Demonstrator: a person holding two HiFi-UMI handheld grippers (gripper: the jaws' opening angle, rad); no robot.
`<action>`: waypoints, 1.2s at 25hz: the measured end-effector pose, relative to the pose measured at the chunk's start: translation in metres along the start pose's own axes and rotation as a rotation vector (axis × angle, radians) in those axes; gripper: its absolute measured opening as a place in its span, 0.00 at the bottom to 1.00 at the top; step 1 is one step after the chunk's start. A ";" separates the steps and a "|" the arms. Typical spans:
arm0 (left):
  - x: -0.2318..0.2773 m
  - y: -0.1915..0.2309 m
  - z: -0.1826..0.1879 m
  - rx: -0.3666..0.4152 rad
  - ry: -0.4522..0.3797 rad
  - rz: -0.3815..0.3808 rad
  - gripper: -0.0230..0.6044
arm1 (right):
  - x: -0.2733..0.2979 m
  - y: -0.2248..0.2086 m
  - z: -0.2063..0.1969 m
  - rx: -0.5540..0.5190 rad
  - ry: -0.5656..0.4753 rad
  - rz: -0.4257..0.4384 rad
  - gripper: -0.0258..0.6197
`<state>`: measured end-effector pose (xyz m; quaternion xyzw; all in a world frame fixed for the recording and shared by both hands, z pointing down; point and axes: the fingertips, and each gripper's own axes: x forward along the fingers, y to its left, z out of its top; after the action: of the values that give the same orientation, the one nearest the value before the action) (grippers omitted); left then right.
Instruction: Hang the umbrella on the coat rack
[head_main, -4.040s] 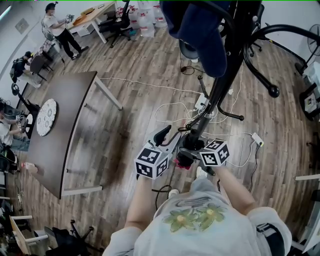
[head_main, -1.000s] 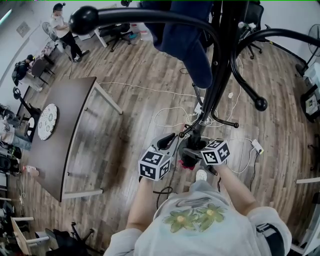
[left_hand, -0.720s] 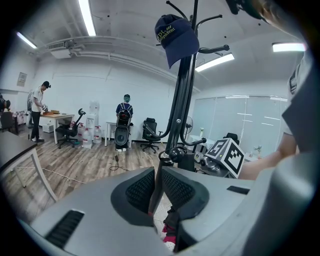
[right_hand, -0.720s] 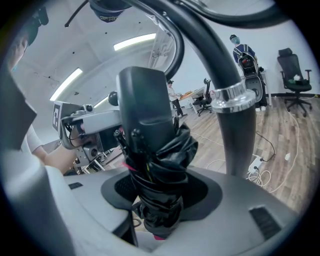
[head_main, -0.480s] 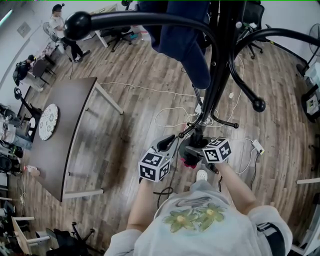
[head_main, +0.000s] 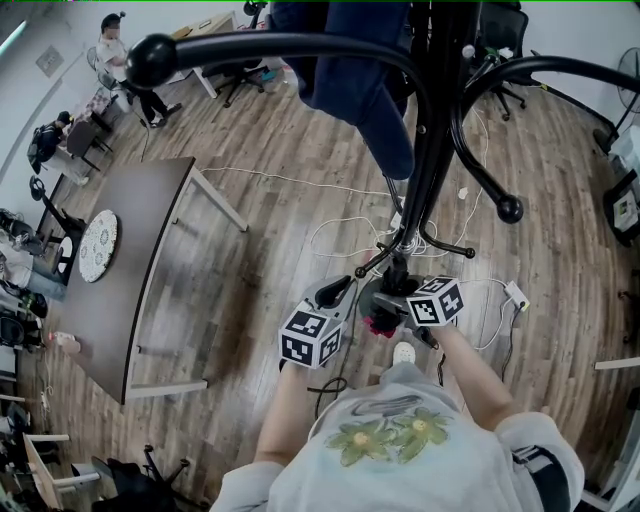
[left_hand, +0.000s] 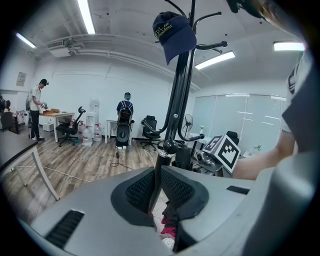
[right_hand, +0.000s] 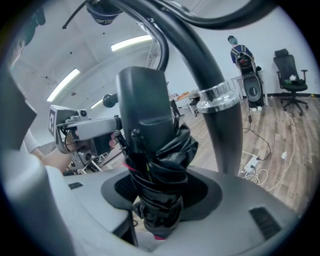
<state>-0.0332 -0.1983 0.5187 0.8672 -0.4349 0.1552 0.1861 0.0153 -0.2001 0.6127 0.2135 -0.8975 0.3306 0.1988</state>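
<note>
Against the picture from 4 s earlier, a long curved arm (head_main: 300, 40) of the coat rack (head_main: 432, 170), ending in a ball tip (head_main: 150, 58), had entered the head view's upper left. The left gripper (head_main: 338, 290) had shifted slightly down and right.

L forearm (head_main: 283, 415) & R forearm (head_main: 472, 378) out front, low, close together. L gripper (head_main: 336, 291) & R gripper (head_main: 388, 304) side by side, tilted down a bit. L jaws nearly together, pinching thin black strap (left_hand: 155, 186). R jaws wide, clamped round folded umbrella (right_hand: 159, 172)
</note>
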 end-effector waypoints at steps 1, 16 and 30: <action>0.000 0.000 -0.001 0.000 0.002 0.004 0.10 | -0.001 0.000 0.000 0.000 -0.001 -0.001 0.37; -0.006 0.003 0.001 -0.031 -0.024 0.096 0.04 | -0.003 -0.013 -0.008 0.002 0.006 -0.013 0.37; -0.011 0.003 -0.010 -0.071 -0.028 0.121 0.04 | 0.008 -0.024 -0.029 -0.033 0.061 -0.073 0.38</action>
<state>-0.0430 -0.1875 0.5228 0.8343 -0.4943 0.1386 0.2012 0.0272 -0.1983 0.6493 0.2327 -0.8881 0.3145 0.2414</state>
